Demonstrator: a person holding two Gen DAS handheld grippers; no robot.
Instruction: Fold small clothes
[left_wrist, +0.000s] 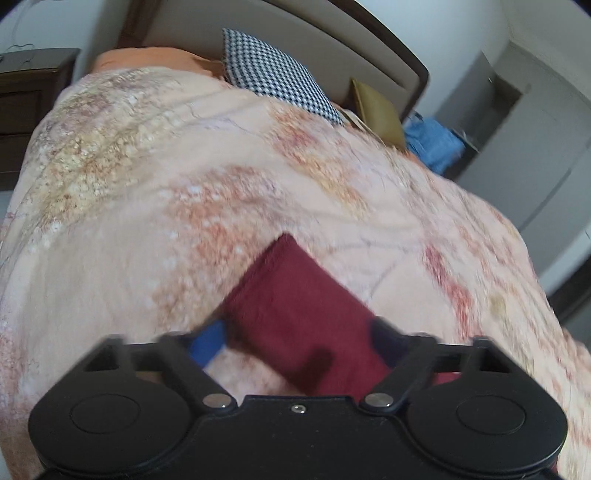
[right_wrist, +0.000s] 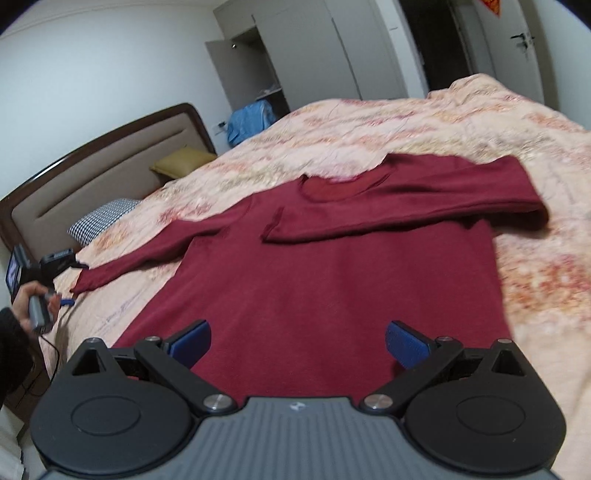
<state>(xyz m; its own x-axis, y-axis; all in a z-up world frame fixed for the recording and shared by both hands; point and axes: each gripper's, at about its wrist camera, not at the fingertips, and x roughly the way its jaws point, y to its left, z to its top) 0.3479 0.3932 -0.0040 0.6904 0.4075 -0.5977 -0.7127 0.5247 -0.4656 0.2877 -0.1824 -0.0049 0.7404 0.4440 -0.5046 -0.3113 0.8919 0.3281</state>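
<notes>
A dark red long-sleeved sweater (right_wrist: 332, 288) lies flat on the bed. One sleeve (right_wrist: 406, 206) is folded across the chest; the other sleeve (right_wrist: 147, 258) stretches out to the left. My right gripper (right_wrist: 297, 343) is open above the hem, holding nothing. In the left wrist view, the outstretched sleeve (left_wrist: 295, 306) lies between the fingers of my left gripper (left_wrist: 295, 339), whose jaws stand wide apart around the cuff. The left gripper also shows small at the sleeve's end in the right wrist view (right_wrist: 61, 299).
The bed has a peach floral quilt (left_wrist: 166, 184). At its head stand a checked pillow (left_wrist: 280, 74), an olive cushion (left_wrist: 376, 110) and a padded headboard (right_wrist: 92, 177). A blue cloth (right_wrist: 247, 122) lies by the open wardrobe (right_wrist: 258, 62). A dark nightstand (left_wrist: 29, 103) stands at the left.
</notes>
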